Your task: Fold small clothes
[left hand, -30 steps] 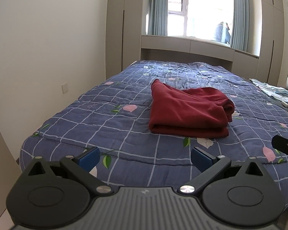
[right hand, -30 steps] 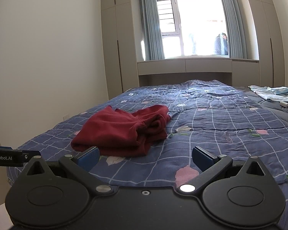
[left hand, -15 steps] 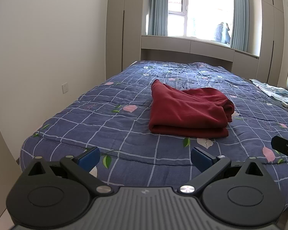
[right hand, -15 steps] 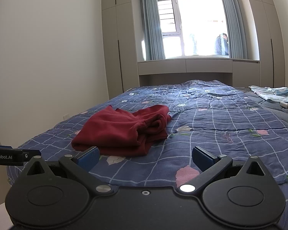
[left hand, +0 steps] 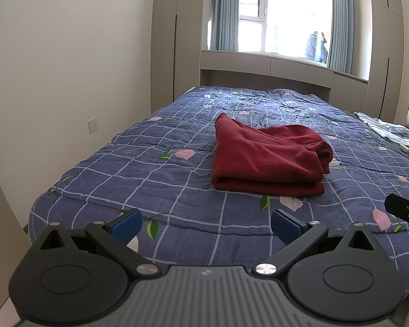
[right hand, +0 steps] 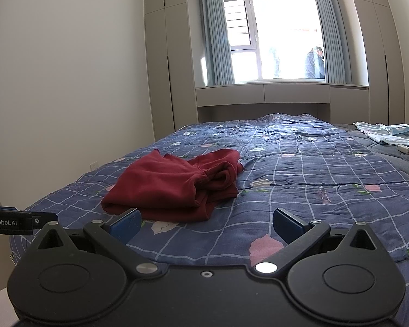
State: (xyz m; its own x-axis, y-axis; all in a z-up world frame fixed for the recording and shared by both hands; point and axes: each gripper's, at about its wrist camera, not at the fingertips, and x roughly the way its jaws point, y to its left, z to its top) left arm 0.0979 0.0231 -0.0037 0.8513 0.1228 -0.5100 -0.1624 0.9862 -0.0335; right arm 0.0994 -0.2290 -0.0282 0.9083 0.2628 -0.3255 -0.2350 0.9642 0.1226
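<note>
A blue checked quilt (left hand: 155,179) with pink flowers covers the bed. Beyond it stands a window (right hand: 275,35) with grey-blue curtains (right hand: 215,32); light-blue bedding (right hand: 387,132) lies on the quilt's far right.

Setting: home bedroom. Evidence: a bed (left hand: 177,190) fills most of both views, covered by a blue quilt (right hand: 313,179) with a white grid and pink flower print. Tall beige built-in wardrobes (right hand: 161,62) stand left and right of a window (right hand: 275,38) hung with grey-blue curtains (right hand: 215,35). A low run of cabinets (right hand: 261,95) in the same beige sits under the sill, bridging the bed's far end. Plain white wall at left carries a wall socket (left hand: 92,124). Domestic laundry on the bed: a folded dark red garment (left hand: 267,158) near the middle, light blue clothing (right hand: 387,132) at the far right edge.
</note>
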